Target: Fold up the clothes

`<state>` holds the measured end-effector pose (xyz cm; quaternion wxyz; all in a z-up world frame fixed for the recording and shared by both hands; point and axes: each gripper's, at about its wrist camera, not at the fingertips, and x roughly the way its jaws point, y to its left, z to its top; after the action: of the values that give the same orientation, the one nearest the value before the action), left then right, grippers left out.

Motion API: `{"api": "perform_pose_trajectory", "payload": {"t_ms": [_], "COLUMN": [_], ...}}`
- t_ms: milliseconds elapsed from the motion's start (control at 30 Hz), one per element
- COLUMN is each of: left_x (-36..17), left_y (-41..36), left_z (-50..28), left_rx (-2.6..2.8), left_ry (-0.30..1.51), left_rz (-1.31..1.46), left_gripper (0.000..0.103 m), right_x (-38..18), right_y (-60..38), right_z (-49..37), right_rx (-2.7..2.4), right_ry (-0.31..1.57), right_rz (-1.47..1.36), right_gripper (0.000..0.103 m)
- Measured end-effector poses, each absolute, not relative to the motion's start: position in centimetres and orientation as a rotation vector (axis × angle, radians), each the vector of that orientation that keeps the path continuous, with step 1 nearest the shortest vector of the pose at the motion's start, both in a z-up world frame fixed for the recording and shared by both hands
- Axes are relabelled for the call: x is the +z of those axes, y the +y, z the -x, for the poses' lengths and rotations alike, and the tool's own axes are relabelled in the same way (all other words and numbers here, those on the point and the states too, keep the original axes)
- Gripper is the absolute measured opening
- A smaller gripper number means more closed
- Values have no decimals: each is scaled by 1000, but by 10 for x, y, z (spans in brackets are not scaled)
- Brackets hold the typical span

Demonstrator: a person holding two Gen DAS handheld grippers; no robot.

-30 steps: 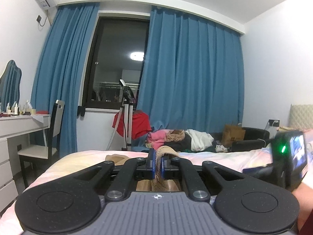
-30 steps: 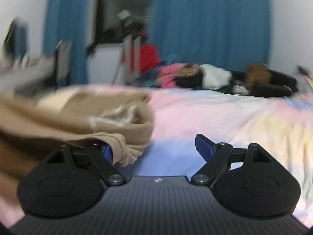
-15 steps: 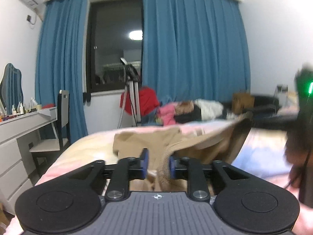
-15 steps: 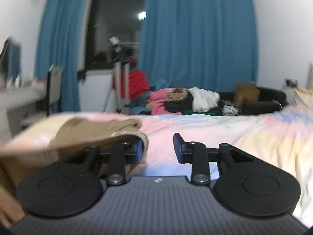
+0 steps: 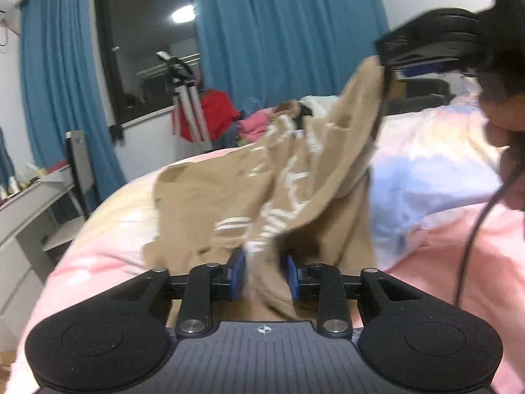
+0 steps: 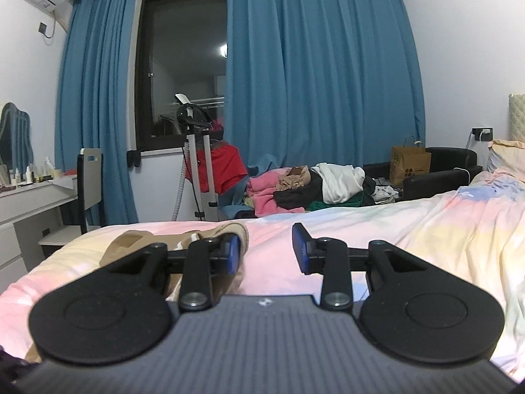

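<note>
A tan sweatshirt (image 5: 288,177) with white lettering lies on the pastel bed (image 5: 436,177). Its hem is bunched between the fingers of my left gripper (image 5: 264,274), whose jaws stand apart and do not squeeze it. One corner rises to my right gripper (image 5: 423,59) at the upper right of the left wrist view, with a hand (image 5: 505,131) behind it. In the right wrist view my right gripper (image 6: 265,249) is open; the tan sweatshirt (image 6: 236,229) drapes over its left finger (image 6: 231,251), and bare sheet shows in the gap.
Beyond the bed's far edge lie a pile of clothes (image 6: 308,187), a tripod stand (image 6: 197,164), a paper bag (image 6: 410,164) and a black sofa (image 6: 443,167). A white desk (image 6: 29,203) and chair (image 6: 88,184) stand on the left. Blue curtains (image 6: 321,82) flank a dark window.
My left gripper's jaws have spread from tightly shut on the hem. The sweatshirt's corner has risen with the right gripper, whose jaws have narrowed. The left camera has tilted down toward the bed.
</note>
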<state>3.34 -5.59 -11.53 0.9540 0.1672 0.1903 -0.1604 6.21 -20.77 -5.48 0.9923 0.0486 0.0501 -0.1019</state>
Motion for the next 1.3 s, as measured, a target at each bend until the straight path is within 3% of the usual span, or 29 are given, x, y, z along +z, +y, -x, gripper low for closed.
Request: {"api": "perform_pose_trajectory", "payload": {"t_ms": [33, 433, 767, 867, 1000, 1300], "left_x": [-118, -130, -87, -73, -65, 14], "left_y": [-60, -45, -7, 5, 7, 2], "left_z": [-33, -46, -47, -47, -35, 9], "left_rx": [-322, -34, 194, 233, 210, 178], "left_ry": [385, 484, 371, 353, 323, -10], "left_rz": [-349, -352, -205, -158, -148, -56], "left_gripper": [42, 46, 52, 59, 59, 65], "right_x": [-55, -63, -105, -121, -112, -27], "right_y": [-208, -213, -199, -194, -201, -209], "right_z": [-62, -66, -106, -115, -102, -58], "right_rx": [-203, -257, -158, -128, -202, -330], "right_ry": [100, 131, 494, 591, 493, 97], "right_rz": [-98, -84, 17, 37, -30, -208], "right_gripper": [36, 36, 38, 39, 47, 55]}}
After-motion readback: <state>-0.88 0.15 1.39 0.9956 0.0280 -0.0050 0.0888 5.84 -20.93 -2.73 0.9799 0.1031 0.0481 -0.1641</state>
